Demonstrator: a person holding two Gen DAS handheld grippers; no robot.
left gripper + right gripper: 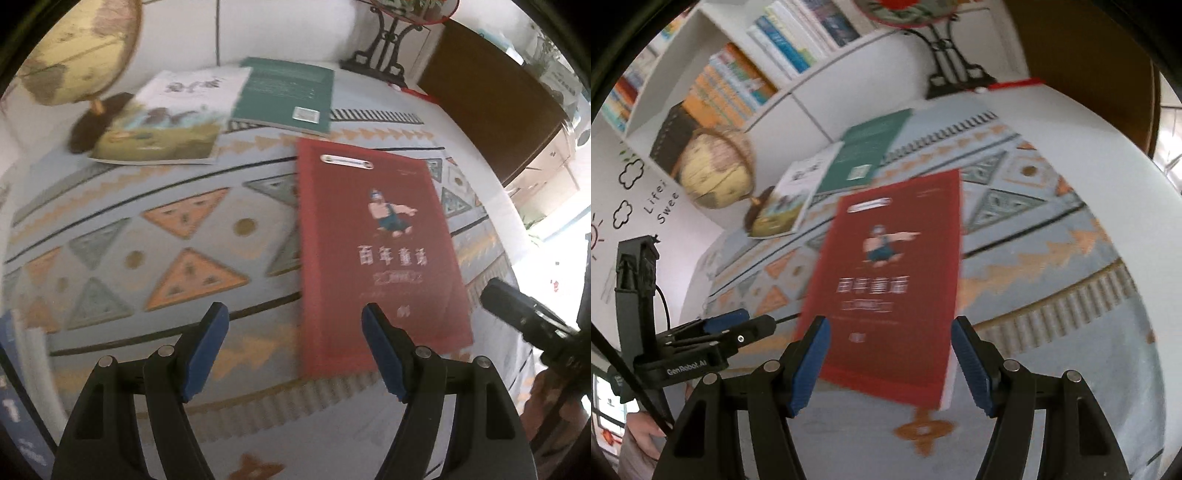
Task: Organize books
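Both grippers, left and right, hang open and empty over the red book; pinching its near edge squarely should prevent skewing.

Bright daylight all round, pouring in from the blown-out window at the right edge of the left wrist view. Motion blur smears both pictures: the red book has soft title characters, worse in the right wrist view, and the globe beyond it is fuzzy. Fisheye bending curves the patterned cloth around the book, with dark vignette at every corner. Shadows are faint, perhaps a soft one under the book's near edge.
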